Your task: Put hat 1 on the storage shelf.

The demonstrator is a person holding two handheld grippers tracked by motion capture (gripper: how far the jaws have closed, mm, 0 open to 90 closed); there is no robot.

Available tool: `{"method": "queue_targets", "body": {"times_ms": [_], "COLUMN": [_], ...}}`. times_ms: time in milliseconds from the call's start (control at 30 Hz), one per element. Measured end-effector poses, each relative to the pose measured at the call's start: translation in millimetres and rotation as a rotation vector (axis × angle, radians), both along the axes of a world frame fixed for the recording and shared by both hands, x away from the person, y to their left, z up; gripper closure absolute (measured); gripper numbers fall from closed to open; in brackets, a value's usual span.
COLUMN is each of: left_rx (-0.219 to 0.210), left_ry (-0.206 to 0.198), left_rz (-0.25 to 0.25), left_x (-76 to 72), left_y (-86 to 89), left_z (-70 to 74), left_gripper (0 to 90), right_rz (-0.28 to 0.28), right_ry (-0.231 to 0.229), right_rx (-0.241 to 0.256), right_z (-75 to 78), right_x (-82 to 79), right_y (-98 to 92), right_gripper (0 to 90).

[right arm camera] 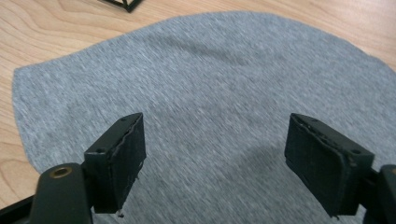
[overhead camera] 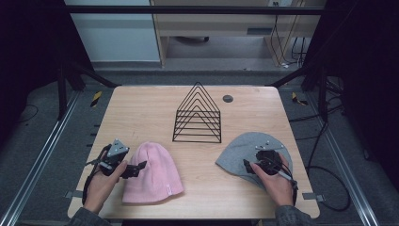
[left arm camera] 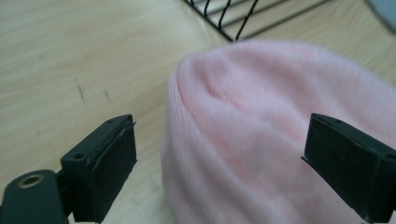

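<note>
Hovering with jaws apart, the left claw [overhead camera: 137, 169] straddles the pink beanie's [overhead camera: 153, 172] edge and the right claw [overhead camera: 251, 165] the grey beanie [overhead camera: 244, 150] on the tabletop [overhead camera: 141, 113]; shallow bites risk slipping off.

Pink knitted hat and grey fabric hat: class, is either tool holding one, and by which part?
Nothing is held. The left tool is open around the pink knitted hat; the right tool is open above the grey fabric hat.

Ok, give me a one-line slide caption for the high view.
Open left gripper at a pink beanie, open right gripper over a grey beanie, black wire rack behind.
</note>
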State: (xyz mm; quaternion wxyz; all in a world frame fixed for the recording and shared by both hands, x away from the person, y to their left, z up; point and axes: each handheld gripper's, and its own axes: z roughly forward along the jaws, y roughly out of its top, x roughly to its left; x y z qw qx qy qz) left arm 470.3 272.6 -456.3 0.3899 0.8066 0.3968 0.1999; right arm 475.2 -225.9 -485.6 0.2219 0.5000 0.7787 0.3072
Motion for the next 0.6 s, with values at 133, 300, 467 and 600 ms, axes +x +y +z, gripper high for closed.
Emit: {"method": "queue_targets", "body": {"times_ms": [133, 300, 467, 600], "left_rx": [-0.022, -0.054, -0.070, -0.050], "left_ry": [0.030, 0.063, 0.042, 0.062], "left_rz": [0.024, 0.046, 0.083, 0.086], "left_x": [23.6, 36.6, 35.8, 36.8], "left_y": [-3.5, -8.9, -2.5, -3.0], "left_z": [-5.3, -6.6, -3.5, -6.8], "left_gripper": [9.7, 11.6, 16.4, 24.4], "right_rz": [-0.026, -0.060, -0.053, -0.043], "right_ry": [-0.021, -0.048, -0.051, -0.042], "right_rx": [-0.022, -0.023, -0.013, -0.016], "right_z": [0.0, 3.4, 4.4, 4.3], "right_x": [-0.7, -2.4, -2.1, -3.6], "right_y": [-3.8, -8.1, -9.2, -7.9], "right_gripper": [27.3, 28.2, 30.0, 30.4]}}
